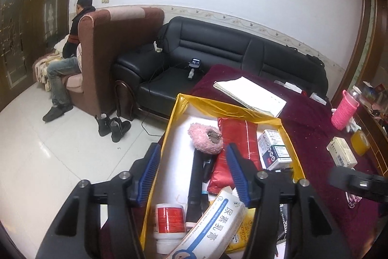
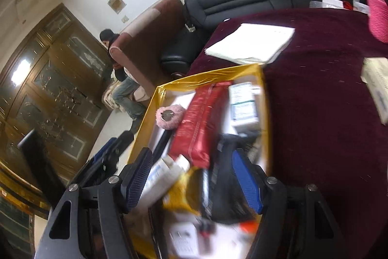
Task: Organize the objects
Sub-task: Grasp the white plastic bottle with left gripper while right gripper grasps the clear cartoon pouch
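Both the left gripper (image 1: 194, 174) and right gripper (image 2: 191, 176) hang open and empty over the well-filled yellow box (image 1: 173, 113), while a pink bottle (image 1: 344, 111) and small cartons (image 1: 342, 152) (perhaps next) remain on the bench (image 1: 310, 118).

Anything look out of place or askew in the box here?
Contents of the gold-rimmed box are jumbled: a white-and-blue ointment carton lies slantwise over a black rod, beside a red-labelled white jar. Nothing looks spilled or damaged.

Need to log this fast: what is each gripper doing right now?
Left gripper: open, holding nothing.
Right gripper: open, holding nothing.
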Demonstrator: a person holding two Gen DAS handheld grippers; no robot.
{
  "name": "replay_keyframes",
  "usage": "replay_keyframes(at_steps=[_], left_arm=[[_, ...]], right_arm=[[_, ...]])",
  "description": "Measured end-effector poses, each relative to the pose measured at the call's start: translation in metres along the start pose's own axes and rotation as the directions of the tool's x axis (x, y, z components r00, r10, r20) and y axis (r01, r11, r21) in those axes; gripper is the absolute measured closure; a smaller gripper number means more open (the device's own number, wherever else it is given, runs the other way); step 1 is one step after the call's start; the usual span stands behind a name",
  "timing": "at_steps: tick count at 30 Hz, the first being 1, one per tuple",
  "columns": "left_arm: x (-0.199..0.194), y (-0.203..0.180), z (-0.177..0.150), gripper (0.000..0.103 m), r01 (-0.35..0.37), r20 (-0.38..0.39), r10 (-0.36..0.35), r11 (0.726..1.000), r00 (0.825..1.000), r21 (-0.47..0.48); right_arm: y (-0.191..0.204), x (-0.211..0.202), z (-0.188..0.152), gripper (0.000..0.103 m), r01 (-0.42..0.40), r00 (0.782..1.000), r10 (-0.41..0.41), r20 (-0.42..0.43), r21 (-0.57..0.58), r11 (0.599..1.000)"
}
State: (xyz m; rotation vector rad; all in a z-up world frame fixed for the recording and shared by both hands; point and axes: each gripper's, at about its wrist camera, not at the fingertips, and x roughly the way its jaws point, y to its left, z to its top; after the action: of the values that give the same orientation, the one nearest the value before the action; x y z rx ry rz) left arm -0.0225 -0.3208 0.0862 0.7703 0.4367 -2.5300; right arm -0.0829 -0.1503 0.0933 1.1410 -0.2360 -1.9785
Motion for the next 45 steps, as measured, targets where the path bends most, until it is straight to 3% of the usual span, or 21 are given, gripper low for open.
replay_keyframes(at_steps=[3, 5, 10, 14, 17, 20, 24, 26, 28, 29, 31, 33, 37, 40, 41, 45], left_arm=[[-0.004, -0.003, 0.0, 0.03, -0.004, 0.023, 0.004, 1.0, 1.0, 0.01], [-0.009, -0.008, -0.001, 0.03, 0.006, 0.043, -0.007, 1.0, 0.999, 0.023], [-0.03, -0.03, -0.005, 0.018, 0.075, 0.132, -0.085, 0.994, 0.988, 0.079], [-0.043, -0.057, -0.013, 0.013, 0.157, 0.151, -0.18, 0.976, 0.972, 0.149], [-0.043, -0.082, -0.021, 0.012, 0.225, 0.099, -0.249, 0.952, 0.964, 0.207], [-0.041, -0.106, -0.033, 0.012, 0.227, 0.057, -0.253, 0.931, 0.966, 0.287], [-0.042, -0.127, -0.044, 0.012, 0.232, 0.029, -0.259, 0.902, 0.965, 0.364], [-0.046, -0.134, -0.05, 0.012, 0.246, 0.013, -0.271, 0.89, 0.962, 0.384], [-0.049, -0.143, -0.054, 0.011, 0.269, -0.019, -0.285, 0.878, 0.958, 0.396], [-0.049, -0.149, -0.056, 0.011, 0.29, -0.045, -0.297, 0.87, 0.954, 0.399], [-0.049, -0.16, -0.06, 0.011, 0.34, -0.09, -0.331, 0.857, 0.939, 0.387], [-0.048, -0.175, -0.065, 0.011, 0.407, -0.166, -0.371, 0.833, 0.914, 0.375], [-0.034, -0.203, -0.069, 0.011, 0.503, -0.321, -0.42, 0.829, 0.849, 0.246], [-0.017, -0.227, -0.072, 0.011, 0.548, -0.411, -0.465, 0.829, 0.784, 0.107], [-0.011, -0.238, -0.075, 0.011, 0.541, -0.436, -0.458, 0.837, 0.775, 0.084], [0.011, -0.275, -0.087, 0.011, 0.488, -0.49, -0.392, 0.869, 0.778, 0.079]], right_arm=[[-0.022, -0.038, -0.007, 0.027, 0.01, 0.999, -0.011, 0.052, 0.025, 1.0], [-0.041, -0.064, -0.01, 0.027, 0.024, 0.995, -0.029, 0.094, 0.053, 0.998], [-0.102, -0.126, -0.015, 0.025, 0.101, 0.975, -0.126, 0.185, 0.139, 0.985], [-0.156, -0.151, -0.004, 0.024, 0.245, 0.942, -0.277, 0.188, 0.178, 0.953], [-0.198, -0.147, 0.011, 0.024, 0.306, 0.927, -0.341, 0.159, 0.21, 0.929], [-0.231, -0.135, 0.019, 0.024, 0.299, 0.935, -0.338, 0.112, 0.266, 0.916], [-0.229, -0.12, 0.004, 0.023, 0.249, 0.961, -0.27, 0.058, 0.243, 0.938], [-0.208, -0.124, -0.014, 0.023, 0.134, 0.989, -0.145, 0.04, 0.2, 0.971], [-0.191, -0.132, -0.025, 0.023, 0.018, 0.999, -0.024, 0.041, 0.144, 0.989], [-0.185, -0.14, -0.03, 0.023, -0.001, 0.998, -0.006, 0.064, 0.112, 0.994], [-0.181, -0.152, -0.036, 0.022, 0.027, 0.993, -0.037, 0.115, 0.084, 0.996], [-0.189, -0.161, -0.04, 0.022, 0.062, 0.982, -0.078, 0.174, 0.095, 0.994], [-0.211, -0.171, -0.045, 0.022, 0.042, 0.967, -0.082, 0.243, 0.167, 0.985], [-0.216, -0.18, -0.045, 0.022, 0.063, 0.958, -0.11, 0.264, 0.179, 0.982], [-0.219, -0.183, -0.045, 0.022, 0.062, 0.957, -0.111, 0.266, 0.188, 0.98], [-0.229, -0.194, -0.047, 0.022, 0.111, 0.944, -0.175, 0.28, 0.23, 0.967]])
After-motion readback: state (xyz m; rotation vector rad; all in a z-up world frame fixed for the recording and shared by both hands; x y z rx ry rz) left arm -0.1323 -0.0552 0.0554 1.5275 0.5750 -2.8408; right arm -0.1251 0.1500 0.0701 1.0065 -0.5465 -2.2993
